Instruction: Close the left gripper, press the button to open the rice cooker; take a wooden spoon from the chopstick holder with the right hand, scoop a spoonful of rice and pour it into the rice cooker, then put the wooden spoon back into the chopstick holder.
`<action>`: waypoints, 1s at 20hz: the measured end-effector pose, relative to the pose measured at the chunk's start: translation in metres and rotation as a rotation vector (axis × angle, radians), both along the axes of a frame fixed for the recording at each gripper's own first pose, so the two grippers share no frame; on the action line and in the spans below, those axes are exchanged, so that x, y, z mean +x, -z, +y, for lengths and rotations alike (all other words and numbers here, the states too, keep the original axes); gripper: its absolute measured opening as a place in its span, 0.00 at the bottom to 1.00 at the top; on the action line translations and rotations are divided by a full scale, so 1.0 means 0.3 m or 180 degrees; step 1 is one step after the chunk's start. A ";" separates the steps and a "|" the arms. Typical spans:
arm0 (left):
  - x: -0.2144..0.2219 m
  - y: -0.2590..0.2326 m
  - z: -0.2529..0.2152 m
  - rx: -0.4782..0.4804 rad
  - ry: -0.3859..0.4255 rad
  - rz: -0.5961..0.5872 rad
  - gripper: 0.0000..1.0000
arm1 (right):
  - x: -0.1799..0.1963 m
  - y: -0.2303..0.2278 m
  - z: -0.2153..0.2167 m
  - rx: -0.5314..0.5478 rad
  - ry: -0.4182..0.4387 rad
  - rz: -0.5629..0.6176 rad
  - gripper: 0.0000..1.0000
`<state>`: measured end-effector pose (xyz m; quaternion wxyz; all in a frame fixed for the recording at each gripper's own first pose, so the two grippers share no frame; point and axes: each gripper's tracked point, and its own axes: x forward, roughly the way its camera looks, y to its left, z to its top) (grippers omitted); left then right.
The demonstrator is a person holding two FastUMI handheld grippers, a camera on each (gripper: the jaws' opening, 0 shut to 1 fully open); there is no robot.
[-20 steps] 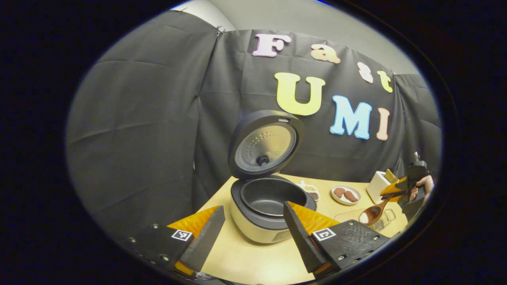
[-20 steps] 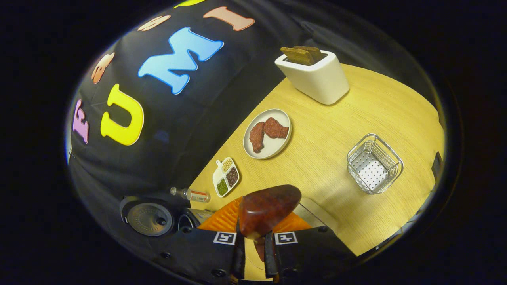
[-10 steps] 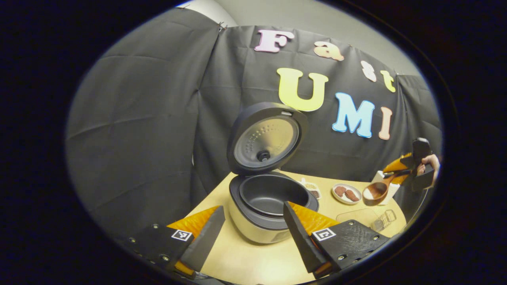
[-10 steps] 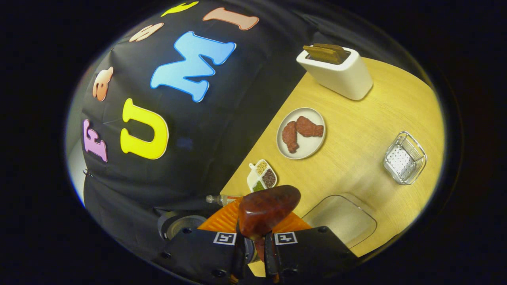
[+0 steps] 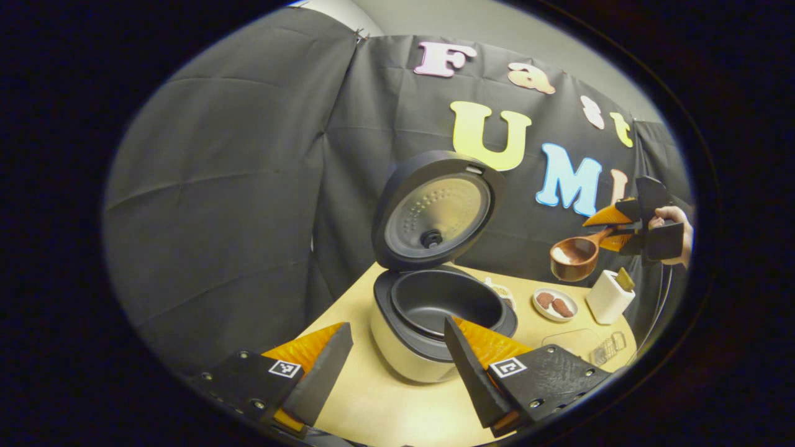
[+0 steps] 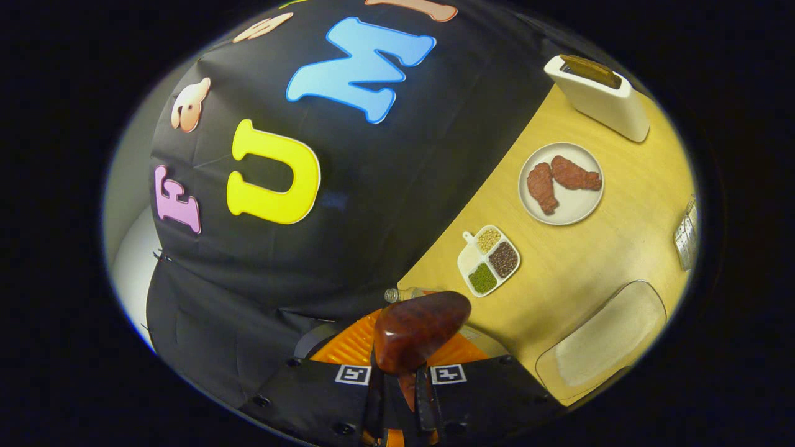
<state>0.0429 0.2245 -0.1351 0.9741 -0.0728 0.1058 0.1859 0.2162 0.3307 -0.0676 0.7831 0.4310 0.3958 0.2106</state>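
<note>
Two grippers are at work over the pale wooden worktop (image 5: 385,403). The left gripper (image 5: 391,360) hangs low with its jaws spread wide and nothing between them, just in front of the grey-and-cream round rice cooker (image 5: 428,335). The cooker's dark domed lid (image 5: 438,211) stands tipped up and back, and its dark inner pot (image 5: 444,301) lies bare.

Off to the right in the left gripper view, a hand (image 5: 674,233) holds the right gripper (image 5: 612,230) well above the worktop. That gripper is clamped narrow on the handle of the reddish-brown wooden spoon (image 5: 574,257), whose bowl carries a small heap of white rice (image 5: 561,254). The spoon hangs in the air to the right of the raised lid, above the round white plate with two reddish-brown meat pieces (image 5: 554,304) and near the white rectangular chopstick holder (image 5: 608,298). In the right gripper view the underside of the spoon's bowl (image 6: 419,329) juts out just past the closed fingers.

Beside the plate on the worktop, in the right gripper view, sit a small white divided dish of green, tan and dark grains (image 6: 489,261), a clear shallow rectangular tray (image 6: 605,341) and, at the right edge, a wire mesh basket (image 6: 685,233). A small clear bottle (image 6: 404,293) lies on its side near the spoon.
</note>
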 end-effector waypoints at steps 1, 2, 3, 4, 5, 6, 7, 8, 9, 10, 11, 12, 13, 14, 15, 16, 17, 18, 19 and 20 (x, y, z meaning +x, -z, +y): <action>-0.005 0.004 0.013 -0.0017 -0.0026 0.0001 0.94 | -0.002 0.002 0.051 -0.0003 -0.0078 0.0001 0.21; -0.014 0.009 0.027 -0.0039 -0.0049 0.0001 0.96 | -0.001 0.008 0.094 -0.0015 -0.0131 -0.0003 0.20; -0.019 0.014 0.037 -0.0061 -0.0061 -0.0015 0.96 | 0.003 0.025 0.137 -0.0040 -0.0189 -0.0012 0.21; -0.027 0.018 0.045 -0.0082 -0.0054 -0.0038 0.96 | 0.004 0.037 0.178 -0.0070 -0.0227 -0.0011 0.20; -0.033 0.022 0.054 -0.0095 -0.0045 -0.0050 0.96 | 0.010 0.053 0.217 -0.0099 -0.0267 -0.0027 0.17; -0.038 0.024 0.069 -0.0089 -0.0050 -0.0057 0.96 | 0.007 0.070 0.254 -0.0134 -0.0307 -0.0045 0.17; -0.045 0.030 0.089 -0.0075 -0.0072 -0.0054 0.96 | 0.005 0.086 0.294 -0.0178 -0.0370 -0.0072 0.17; -0.051 0.034 0.111 -0.0065 -0.0113 -0.0039 0.92 | 0.002 0.104 0.336 -0.0234 -0.0451 -0.0116 0.21; -0.056 0.039 0.126 -0.0070 -0.0152 -0.0024 0.92 | -0.006 0.121 0.372 -0.0307 -0.0540 -0.0182 0.21; -0.062 0.045 0.137 -0.0090 -0.0195 -0.0008 0.92 | -0.014 0.148 0.408 -0.0400 -0.0619 -0.0261 0.21; -0.071 0.049 0.150 -0.0106 -0.0238 -0.0001 0.93 | -0.013 0.173 0.432 -0.0510 -0.0646 -0.0346 0.20; -0.078 0.053 0.160 -0.0121 -0.0274 0.0007 0.94 | -0.016 0.189 0.452 -0.0615 -0.0673 -0.0432 0.21; -0.083 0.055 0.164 -0.0138 -0.0298 0.0017 0.94 | -0.016 0.206 0.470 -0.0702 -0.0713 -0.0515 0.21; -0.085 0.060 0.167 -0.0146 -0.0312 0.0020 0.92 | -0.025 0.219 0.489 -0.0780 -0.0767 -0.0605 0.17; -0.088 0.057 0.169 -0.0138 -0.0323 0.0018 0.94 | -0.028 0.228 0.506 -0.0851 -0.0829 -0.0707 0.21; -0.093 0.057 0.170 -0.0121 -0.0334 0.0024 0.94 | -0.032 0.236 0.519 -0.0931 -0.0900 -0.0817 0.21; -0.097 0.059 0.172 -0.0101 -0.0344 0.0038 0.94 | -0.032 0.243 0.532 -0.1023 -0.0980 -0.0942 0.20; -0.096 0.062 0.173 -0.0086 -0.0350 0.0053 0.94 | -0.040 0.247 0.544 -0.1109 -0.1013 -0.1064 0.21; -0.099 0.062 0.175 -0.0074 -0.0357 0.0061 0.95 | -0.033 0.239 0.557 -0.1159 -0.1009 -0.1201 0.21; -0.108 0.063 0.174 -0.0075 -0.0358 0.0063 0.96 | -0.040 0.237 0.576 -0.1208 -0.1053 -0.1331 0.20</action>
